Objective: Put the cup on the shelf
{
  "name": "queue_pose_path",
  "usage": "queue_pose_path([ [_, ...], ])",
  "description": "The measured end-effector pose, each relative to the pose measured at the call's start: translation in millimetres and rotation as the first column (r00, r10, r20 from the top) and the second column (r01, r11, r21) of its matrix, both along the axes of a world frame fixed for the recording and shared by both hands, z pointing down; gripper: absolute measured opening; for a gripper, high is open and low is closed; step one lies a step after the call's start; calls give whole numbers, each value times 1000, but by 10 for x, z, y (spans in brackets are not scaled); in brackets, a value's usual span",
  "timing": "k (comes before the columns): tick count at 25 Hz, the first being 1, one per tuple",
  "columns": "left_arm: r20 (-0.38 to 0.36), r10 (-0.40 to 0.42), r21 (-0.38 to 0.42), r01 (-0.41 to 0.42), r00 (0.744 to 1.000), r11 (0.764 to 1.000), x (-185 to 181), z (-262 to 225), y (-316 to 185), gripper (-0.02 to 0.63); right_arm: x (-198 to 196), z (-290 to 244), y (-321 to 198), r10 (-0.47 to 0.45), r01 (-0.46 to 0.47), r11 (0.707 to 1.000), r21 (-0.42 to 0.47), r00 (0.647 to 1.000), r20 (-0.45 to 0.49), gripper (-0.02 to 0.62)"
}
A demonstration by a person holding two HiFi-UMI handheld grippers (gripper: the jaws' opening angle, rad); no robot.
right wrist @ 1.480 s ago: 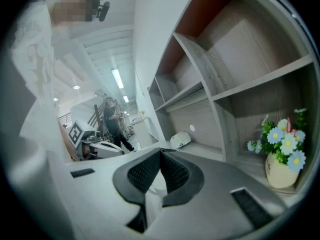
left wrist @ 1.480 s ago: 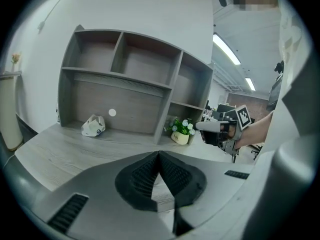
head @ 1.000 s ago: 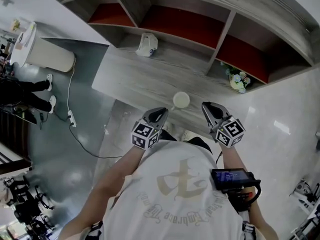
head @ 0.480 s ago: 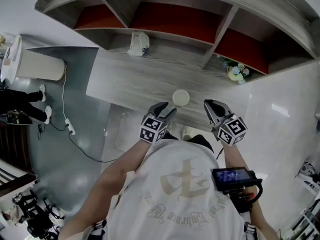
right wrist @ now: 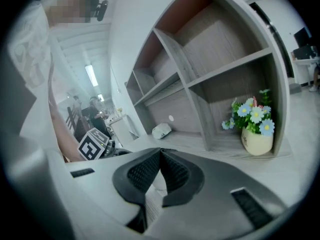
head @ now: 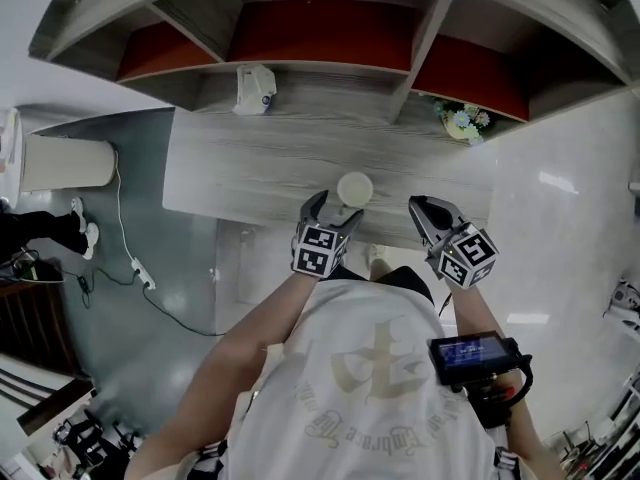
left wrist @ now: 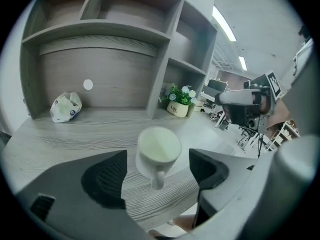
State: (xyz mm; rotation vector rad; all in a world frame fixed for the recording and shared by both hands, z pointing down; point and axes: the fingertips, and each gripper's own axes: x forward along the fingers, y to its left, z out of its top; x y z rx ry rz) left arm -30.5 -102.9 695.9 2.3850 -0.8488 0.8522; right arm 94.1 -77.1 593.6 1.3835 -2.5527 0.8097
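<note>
Now the left tool (head: 332,210) has just spread wide — cup (head: 355,188) between its jaws, untouched; right tool (head: 418,206) closed, empty.

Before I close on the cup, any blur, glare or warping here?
Head view: sharp, shelf bowed by the lens, glare on the floor at right. Left gripper view: cup crisp, black vignette, ceiling lights blown out. Right gripper view: shelf warped, right gripper blocks the lower half.

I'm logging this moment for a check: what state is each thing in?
Cup: upright on the desk, untouched, between the left jaws.
Left gripper: open, jaws have just been opening.
Right gripper: shut, empty.
Flower pot: upright in the shelf.
White bag: lying on the desk.
</note>
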Motion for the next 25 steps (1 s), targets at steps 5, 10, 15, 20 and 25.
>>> queue_pose_path([
  [5, 50, 14, -1, -14, 999, 1000, 152, 186, -78, 459, 114, 50, 18, 38, -38, 999, -11, 999, -3, 5],
  [10, 57, 19, 13, -20, 998, 1000, 295, 262, -174, 460, 244, 117, 108, 79, -80, 996, -31, 997, -13, 5],
  [15, 75, 4, 35, -7, 997, 999, 387, 411, -262, 460, 389, 205, 208, 121, -122, 991, -48, 992, -23, 5],
  [20, 95, -1, 67, -5, 995, 998, 440, 481, -322, 454, 483, 246, 308, 152, -154, 986, -60, 988, -29, 5],
  [25, 115, -1, 75, -8, 993, 997, 442, 558, -365, 430, 513, 324, 341, 160, -162, 984, -68, 987, -27, 5],
])
